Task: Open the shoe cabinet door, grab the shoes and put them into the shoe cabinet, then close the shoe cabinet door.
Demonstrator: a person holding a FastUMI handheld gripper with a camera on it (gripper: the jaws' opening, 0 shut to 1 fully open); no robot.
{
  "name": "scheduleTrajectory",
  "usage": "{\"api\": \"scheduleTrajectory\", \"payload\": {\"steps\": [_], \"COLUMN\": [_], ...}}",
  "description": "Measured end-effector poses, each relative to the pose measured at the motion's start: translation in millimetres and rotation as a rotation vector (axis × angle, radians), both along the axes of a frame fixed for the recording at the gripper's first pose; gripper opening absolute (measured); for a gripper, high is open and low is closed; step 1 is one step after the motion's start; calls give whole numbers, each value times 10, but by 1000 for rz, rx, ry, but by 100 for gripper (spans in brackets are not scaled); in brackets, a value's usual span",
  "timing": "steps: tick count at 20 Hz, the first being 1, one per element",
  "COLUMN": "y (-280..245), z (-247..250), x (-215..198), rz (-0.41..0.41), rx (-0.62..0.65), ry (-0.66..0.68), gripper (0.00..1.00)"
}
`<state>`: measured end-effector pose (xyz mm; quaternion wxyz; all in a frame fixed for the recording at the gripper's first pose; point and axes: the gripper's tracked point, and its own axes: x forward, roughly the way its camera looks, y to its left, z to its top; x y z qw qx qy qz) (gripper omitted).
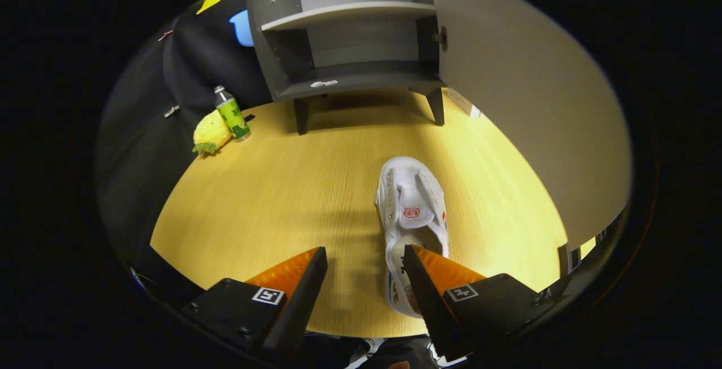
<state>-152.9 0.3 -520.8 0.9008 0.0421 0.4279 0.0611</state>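
A white canvas shoe (412,211) lies on the wooden table (271,200), toe pointing toward the cabinet. Its heel end sits under and beside my right finger (434,279). My gripper (365,253) is open above the table, with the left finger (293,279) over bare wood; the shoe's left edge reaches into the gap between the fingers. Beyond the shoe stands the grey shoe cabinet (350,47) on short legs, with a shelf and empty compartments showing. Its door (519,104) is swung open to the right, a pale panel stretching along the shoe's right side.
A green-labelled bottle (231,112) and a yellow pineapple toy (211,132) sit left of the cabinet near the black cloth wall. Bare wood lies between the shoe and the cabinet's legs. The table's near edge is just below my fingers.
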Motion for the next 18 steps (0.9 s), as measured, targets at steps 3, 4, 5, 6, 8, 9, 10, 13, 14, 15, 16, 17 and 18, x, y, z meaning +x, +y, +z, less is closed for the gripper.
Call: {"api": "scheduleTrajectory", "payload": {"steps": [3, 4, 5, 6, 8, 9, 10, 13, 14, 15, 16, 17, 18], "y": [-16, -43, -52, -43, -63, -64, -80, -149, -129, -112, -114, -123, -131], "z": [-225, -288, -304, -287, -315, -309, -319, -338, -324, -327, -402, -336, -323], "x": [232, 315, 369, 440, 552, 600, 629, 806, 806, 876, 937, 901, 923], "rz": [-36, -43, -43, -52, -78, -90, -87, -84, -76, -75, -65, -63, -65], "rx": [-9, -19, -21, -29, -37, -38, -38, -49, -44, -46, -56, -58, -57], "ry": [-26, -39, -51, -82, -123, -141, -160, -213, -211, -229, -235, -228, -231], "gripper": [81, 77, 73, 69, 60, 56, 54, 32, 24, 16, 9, 9, 6]}}
